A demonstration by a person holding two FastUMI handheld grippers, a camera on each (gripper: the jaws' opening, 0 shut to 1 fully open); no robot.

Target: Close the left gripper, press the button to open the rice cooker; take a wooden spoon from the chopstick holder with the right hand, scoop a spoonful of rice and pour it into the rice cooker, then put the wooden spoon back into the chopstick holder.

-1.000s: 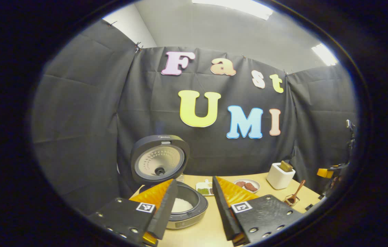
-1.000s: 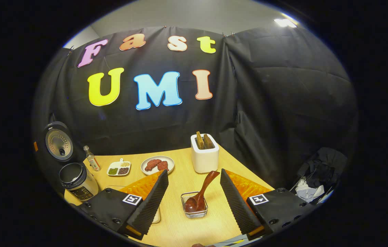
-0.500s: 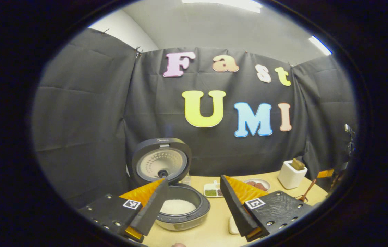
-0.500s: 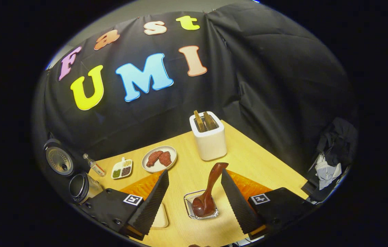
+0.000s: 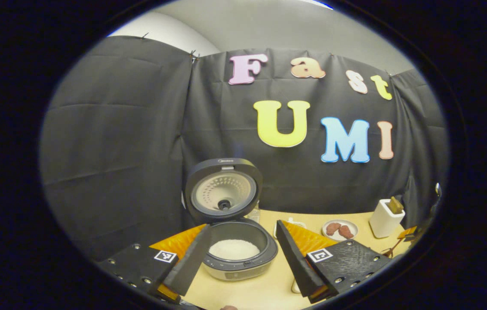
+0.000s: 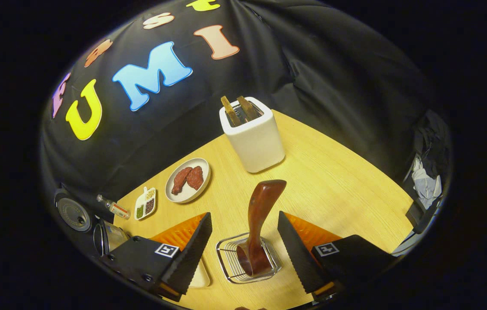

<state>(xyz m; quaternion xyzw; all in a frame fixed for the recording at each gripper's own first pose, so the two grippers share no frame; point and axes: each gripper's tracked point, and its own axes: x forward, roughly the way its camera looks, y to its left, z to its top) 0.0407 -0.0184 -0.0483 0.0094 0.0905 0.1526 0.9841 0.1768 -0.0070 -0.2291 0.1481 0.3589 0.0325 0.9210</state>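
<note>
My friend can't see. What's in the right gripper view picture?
A wooden spoon stands bowl-down in a small wire holder on a wooden table, between the open fingers of the right gripper. Behind it are a white toaster and a plate of meat.

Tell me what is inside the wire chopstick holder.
The wooden spoon stands bowl-down in the chopstick holder, handle leaning up and out. The spoon's bowl covers part of the holder's floor.
</note>
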